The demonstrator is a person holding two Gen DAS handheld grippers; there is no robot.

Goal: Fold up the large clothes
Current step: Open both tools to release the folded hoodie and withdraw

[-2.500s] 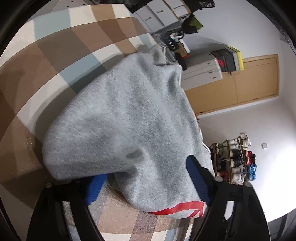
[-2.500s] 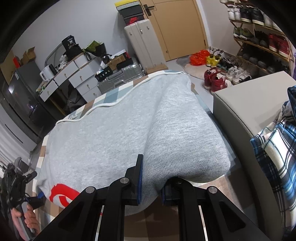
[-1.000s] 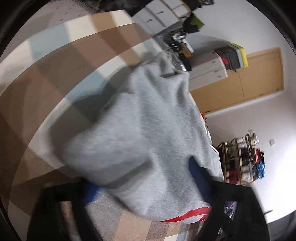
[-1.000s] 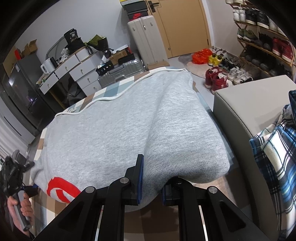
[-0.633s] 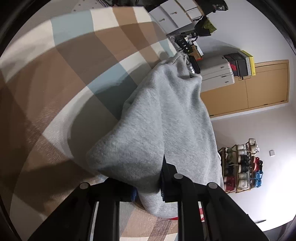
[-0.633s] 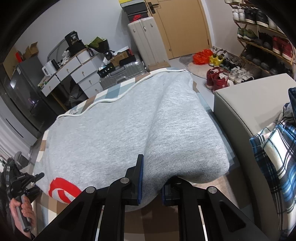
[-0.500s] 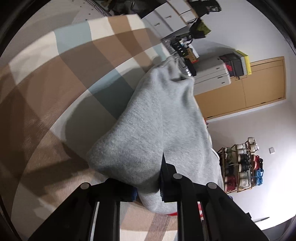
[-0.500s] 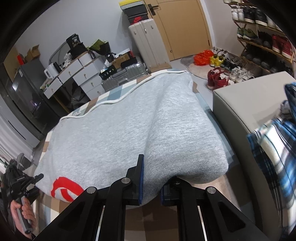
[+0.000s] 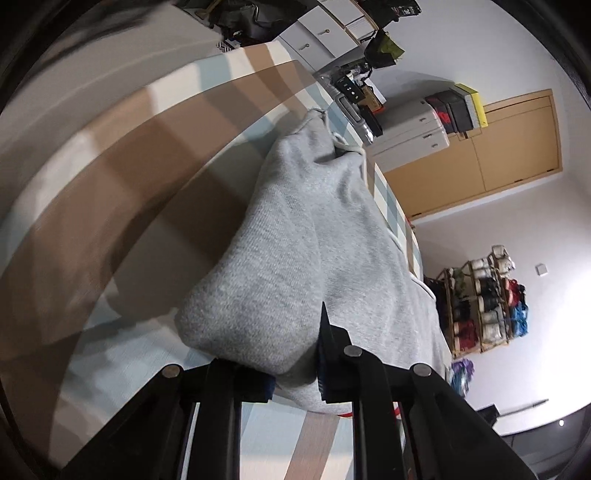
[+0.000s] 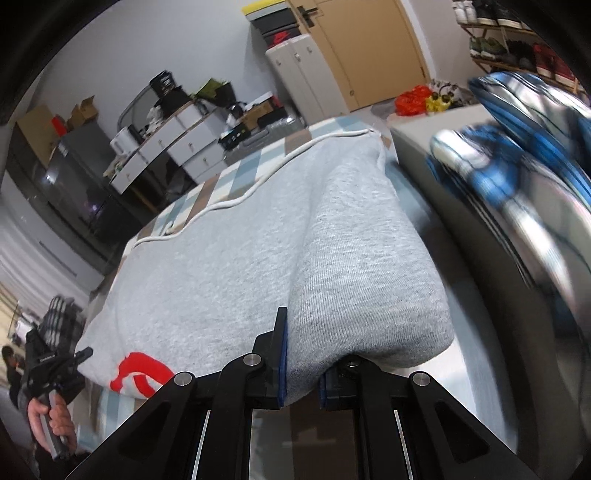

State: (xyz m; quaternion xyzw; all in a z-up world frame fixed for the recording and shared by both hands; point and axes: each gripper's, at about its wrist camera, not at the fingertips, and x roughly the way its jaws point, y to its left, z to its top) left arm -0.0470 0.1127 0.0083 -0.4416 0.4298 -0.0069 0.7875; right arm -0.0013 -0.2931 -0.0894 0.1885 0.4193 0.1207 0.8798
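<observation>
Gripping a bunched fold of the grey sweatshirt (image 9: 295,258) in my left hand-held gripper (image 9: 295,384), I have its blue-padded jaws pressed onto the cloth; this pair was closing within the last second, with the cloth between it. My right hand-held gripper (image 10: 301,384) is likewise clamped on a thick fold of the same sweatshirt (image 10: 258,266).

The garment lies on the surface (image 9: 140,206), which is covered by a checked cloth of brown, cream and pale blue. In the right wrist view the sweatshirt reaches nearly to the surface's far edge, where a white cord (image 10: 258,184) runs along its border, and its near left part carries a red printed mark (image 10: 142,373), too folded to read. My left hand (image 10: 51,417) shows at that view's lower left, holding the other gripper by its handle.

Just beside the surface's right edge stands a grey padded seat (image 10: 461,177) bearing a blurred blue checked fabric (image 10: 517,177). Beyond the far edge are white drawer units (image 10: 177,144), a dark cabinet (image 10: 74,177), a tall white cabinet (image 10: 306,81) topped with shoe boxes (image 10: 273,22), a wooden door (image 10: 369,51) and a shoe rack (image 10: 517,40).

Small white writing on a dark item (image 9: 402,7) above the drawers is too small to read with confidence.
</observation>
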